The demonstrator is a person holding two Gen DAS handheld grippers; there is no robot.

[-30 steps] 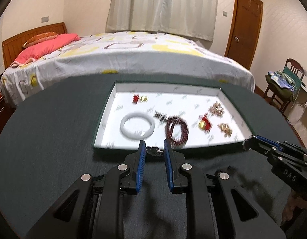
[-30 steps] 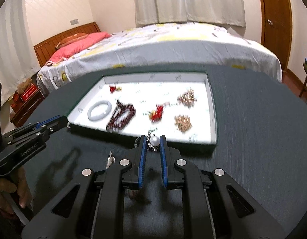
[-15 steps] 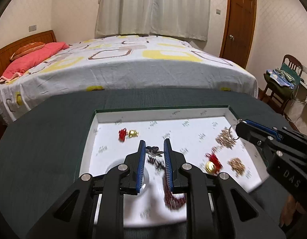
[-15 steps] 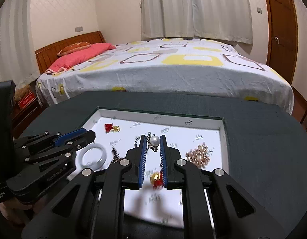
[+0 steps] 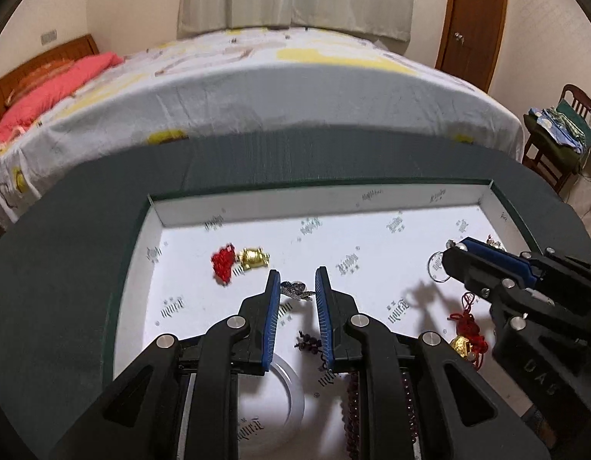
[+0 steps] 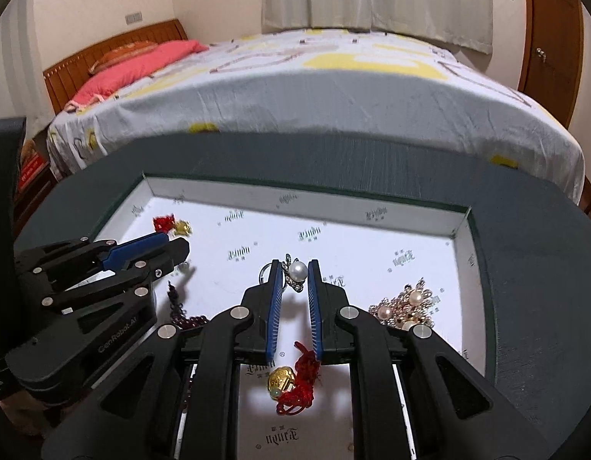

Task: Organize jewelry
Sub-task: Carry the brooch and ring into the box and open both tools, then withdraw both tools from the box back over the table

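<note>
My left gripper [image 5: 297,281] is shut on a small dark metal brooch [image 5: 296,290] and holds it above the white tray [image 5: 372,199]. My right gripper [image 6: 292,273] is shut on a pearl ring [image 6: 297,270] over the same tray [image 6: 303,193]; it also shows at the right of the left wrist view [image 5: 454,247]. In the tray lie a red-and-gold charm [image 5: 239,260], a second red-and-gold charm [image 6: 293,381], a dark bead bracelet [image 5: 352,402], a white bangle [image 5: 291,395] and a pearl cluster [image 6: 408,306].
The tray sits on a round dark green table [image 5: 84,237]. Behind it is a bed [image 5: 276,76] with a red pillow. A wooden door [image 5: 471,19] and a chair [image 5: 555,130] with clothes stand at the right.
Both grippers have moved forward from the table in front of the tray to above its inside, each still holding its piece. The tray's contents now lie below and beside the fingers.
</note>
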